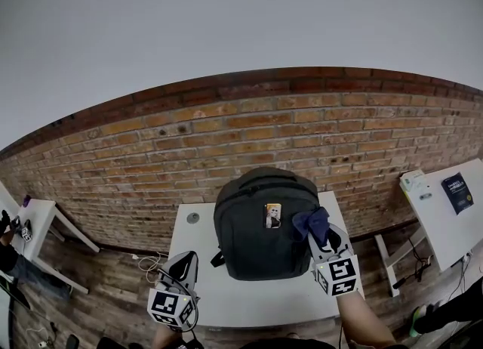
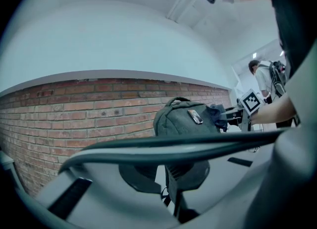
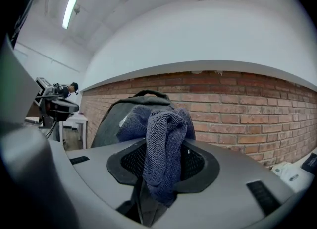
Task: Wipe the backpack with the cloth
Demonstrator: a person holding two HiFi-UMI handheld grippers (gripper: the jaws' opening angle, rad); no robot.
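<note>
A dark grey backpack (image 1: 256, 227) stands upright on a white table (image 1: 249, 302), with a small picture tag (image 1: 272, 215) on its front. My right gripper (image 1: 321, 238) is shut on a bunched blue cloth (image 1: 311, 223) and holds it against the pack's upper right side. In the right gripper view the cloth (image 3: 163, 143) hangs out from between the pads of the gripper (image 3: 163, 166), with the backpack (image 3: 111, 121) just behind. My left gripper (image 1: 181, 268) hangs at the table's front left edge, apart from the pack, and is shut (image 2: 171, 176) on nothing. From there the backpack (image 2: 185, 119) shows ahead.
A brick wall (image 1: 151, 159) runs behind the table. A round grey disc (image 1: 193, 218) lies on the table's left rear. Another white table (image 1: 445, 211) with a dark book (image 1: 457, 193) stands right, and a small one (image 1: 38, 215) stands left. Cables (image 1: 151, 264) lie on the wooden floor.
</note>
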